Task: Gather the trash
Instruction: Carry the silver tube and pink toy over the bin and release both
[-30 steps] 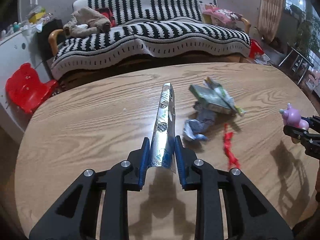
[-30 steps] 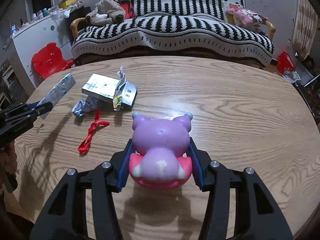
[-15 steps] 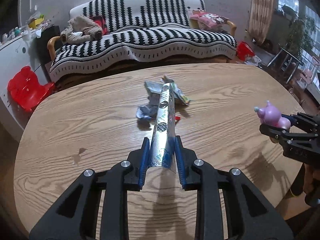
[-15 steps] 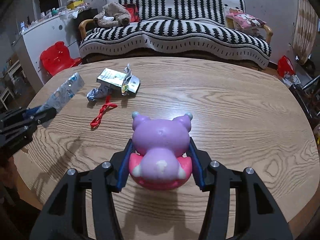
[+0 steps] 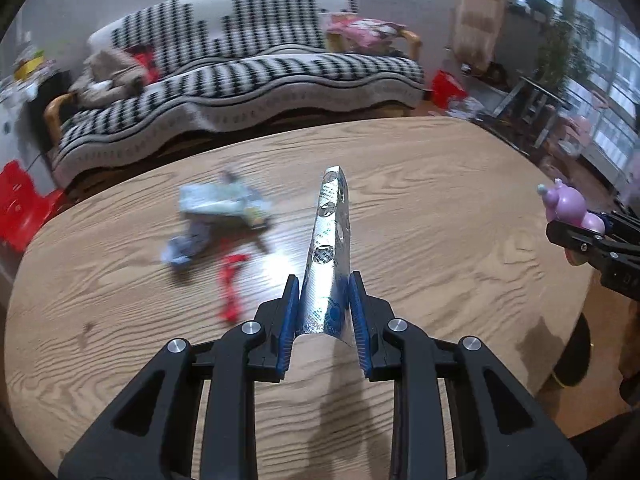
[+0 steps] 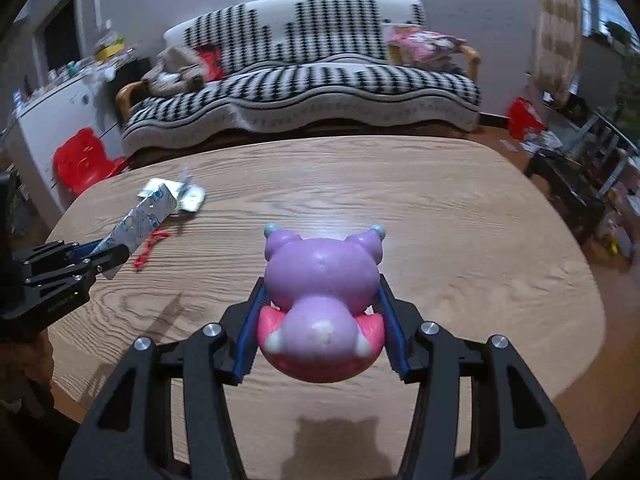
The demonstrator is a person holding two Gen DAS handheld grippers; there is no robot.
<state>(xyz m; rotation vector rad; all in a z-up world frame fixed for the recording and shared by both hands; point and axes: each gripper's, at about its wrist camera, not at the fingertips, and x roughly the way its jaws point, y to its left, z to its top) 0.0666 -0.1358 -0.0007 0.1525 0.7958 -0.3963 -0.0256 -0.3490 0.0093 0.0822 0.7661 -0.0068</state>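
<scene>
Left wrist view: the left tongs (image 5: 323,312) clench one long silver foil wrapper (image 5: 329,248) above the oval wooden table (image 5: 440,200); a few crumpled wrappers (image 5: 218,208) and one red strip (image 5: 230,284) lie left of it.

Right wrist view: the right tongs (image 6: 320,328), angled downward, grip one smooth purple-and-pink toy (image 6: 320,300).

Left gripper (image 5: 324,312) clamped, right gripper (image 6: 320,316) clamped, both angled downward

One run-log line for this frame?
left gripper: shut on foil wrapper | right gripper: shut on purple toy | table: wrappers, red strip
</scene>
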